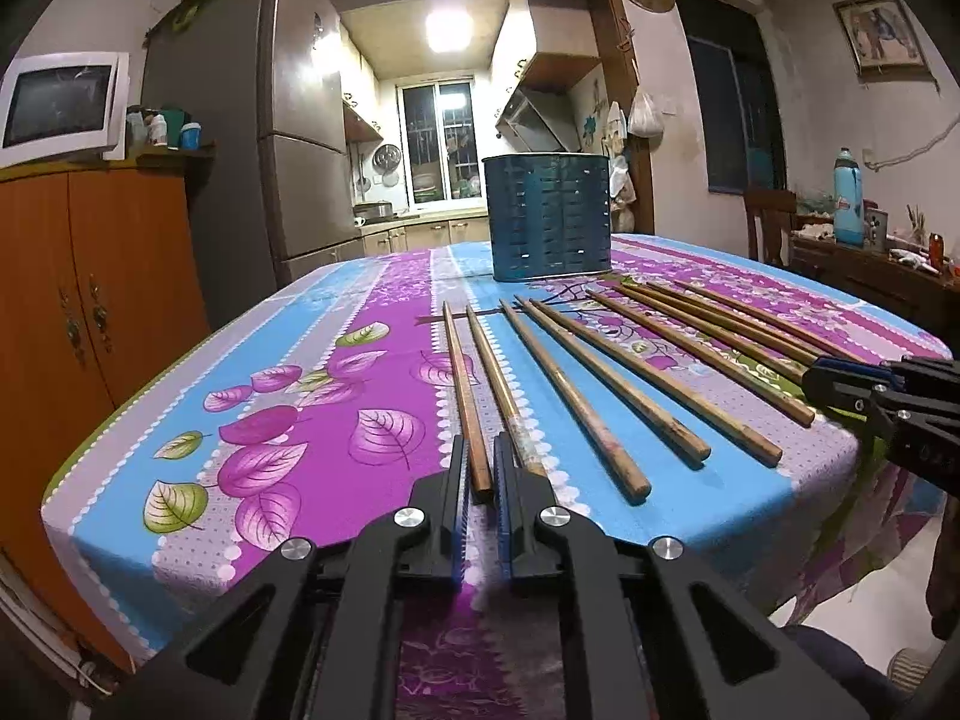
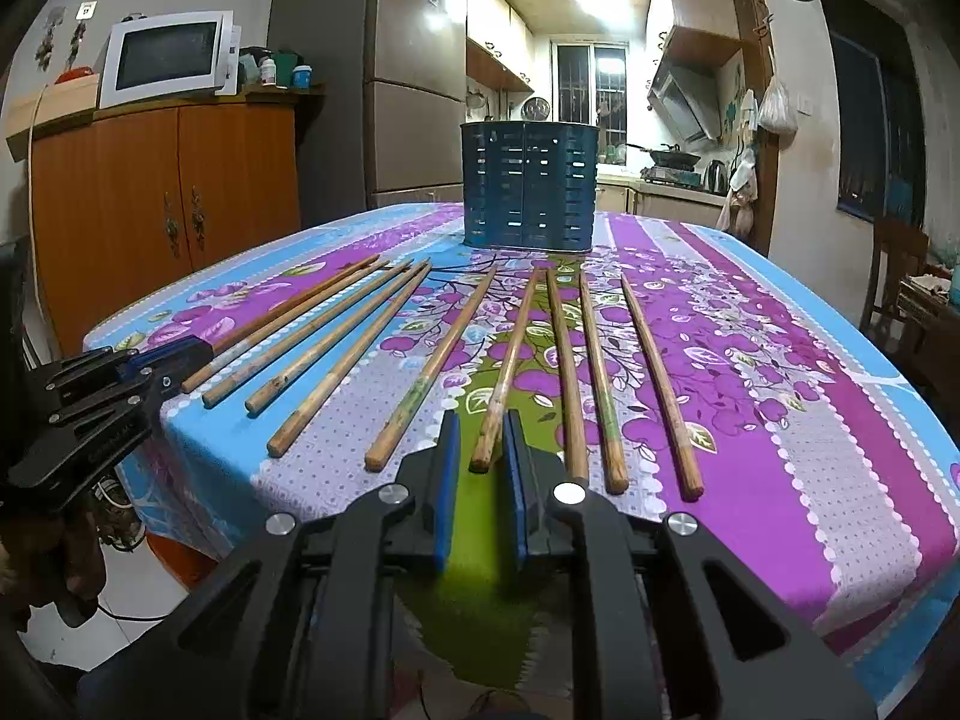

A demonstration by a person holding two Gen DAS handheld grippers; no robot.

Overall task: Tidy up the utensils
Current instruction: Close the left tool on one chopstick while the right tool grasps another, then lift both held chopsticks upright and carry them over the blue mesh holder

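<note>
Kitchen cabinets, a tall grey fridge (image 1: 288, 138) and a white microwave (image 2: 165, 57) on an orange cupboard (image 2: 162, 192) stand behind a table (image 1: 180, 462) covered in a purple, blue and leaf-patterned cloth. Toward the far end of the table stands a dark blue slotted utensil holder (image 1: 549, 216), upright. Wooden chopsticks (image 2: 660, 378) lie fanned out in a row on the cloth between the holder and the near edge, thick ends toward the cameras.

At the left end of the row, the left gripper (image 1: 480, 468) has its jaws closed on the thick end of the leftmost chopstick (image 1: 465, 396), blue pads either side of it. Further along, the right gripper (image 2: 483, 450) sits closed on the near end of one middle chopstick (image 2: 507, 372), which is still flat on the cloth.
</note>
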